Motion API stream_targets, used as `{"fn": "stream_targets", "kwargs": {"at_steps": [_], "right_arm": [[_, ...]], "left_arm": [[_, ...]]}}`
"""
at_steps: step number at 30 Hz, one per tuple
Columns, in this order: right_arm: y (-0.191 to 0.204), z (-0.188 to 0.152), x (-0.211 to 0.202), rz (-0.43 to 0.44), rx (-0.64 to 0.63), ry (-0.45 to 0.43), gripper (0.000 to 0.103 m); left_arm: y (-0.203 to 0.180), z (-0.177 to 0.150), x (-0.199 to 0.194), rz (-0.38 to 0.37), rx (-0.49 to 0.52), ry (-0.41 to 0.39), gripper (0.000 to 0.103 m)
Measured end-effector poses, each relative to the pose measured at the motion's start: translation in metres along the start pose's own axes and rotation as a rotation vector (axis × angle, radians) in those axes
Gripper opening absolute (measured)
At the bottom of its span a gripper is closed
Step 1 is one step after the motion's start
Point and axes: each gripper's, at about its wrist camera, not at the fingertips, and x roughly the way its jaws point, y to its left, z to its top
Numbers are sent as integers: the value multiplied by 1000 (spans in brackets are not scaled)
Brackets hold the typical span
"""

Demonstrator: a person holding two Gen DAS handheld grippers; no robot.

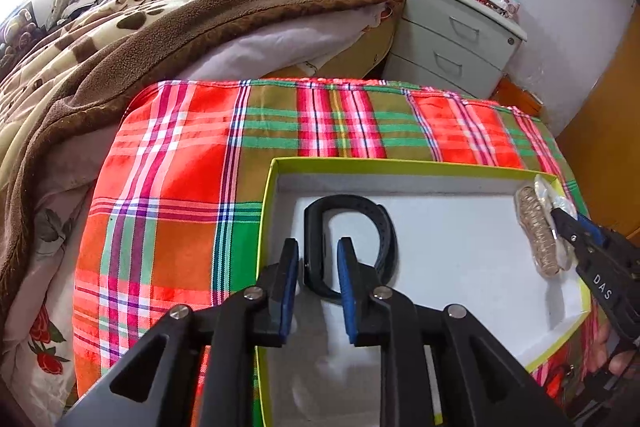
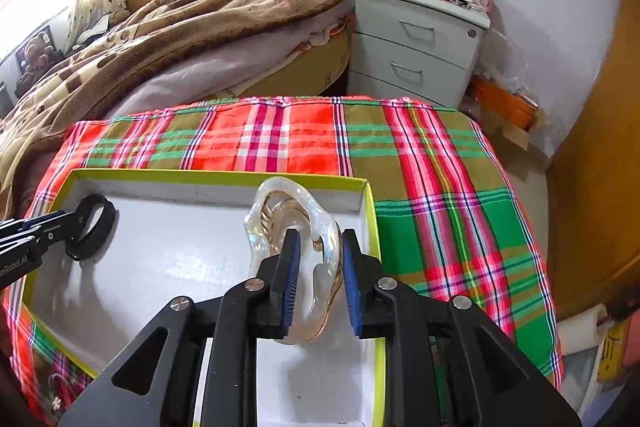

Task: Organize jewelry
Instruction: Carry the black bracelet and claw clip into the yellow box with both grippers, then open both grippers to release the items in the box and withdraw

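Observation:
A shallow white box with a lime-green rim (image 1: 400, 165) (image 2: 200, 174) lies on a plaid cloth. A black wristband (image 1: 384, 227) (image 2: 100, 223) rests in its left part. My left gripper (image 1: 318, 247) (image 2: 76, 223) straddles the band's left side, jaws apart, and its blue pads do not press on it. At the box's right wall a golden beaded bracelet in a clear plastic pouch (image 2: 276, 203) (image 1: 536, 231) stands on edge. My right gripper (image 2: 318, 239) (image 1: 558, 217) is open around the pouch, with a gap at the left pad.
The red-green plaid cloth (image 1: 168, 187) (image 2: 440, 187) covers the surface. Behind it are a bed with a brown blanket (image 1: 140, 27) and a grey nightstand (image 2: 412, 39). A paper roll (image 2: 584, 331) lies on the floor to the right. A hand (image 1: 604, 347) holds the right tool.

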Motion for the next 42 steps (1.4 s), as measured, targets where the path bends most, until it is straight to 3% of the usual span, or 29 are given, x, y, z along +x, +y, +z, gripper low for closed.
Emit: {"fn": "stream_targets", "kwargs": {"at_steps": [9,12,22,34,42], "right_arm": [[0,2,-21,10,-7,-51,27],[0,-1,-35,26,-6,-81,37],[-6,-40,-83,79,18,-137,37],[-3,-106,-112,115,18,-108,37],[-3,-141,-112,153,90,-52,37]], "left_arm": [[2,-1,-22,-5,-12,-44,34],[5,-5,-36,-27,-17,-65,35],[20,-45,-85,-78,-51,-123,41],[32,-109,-113,-112,-51,-113,43],[40,-142,-113,-167,-78,-102,46]]}}
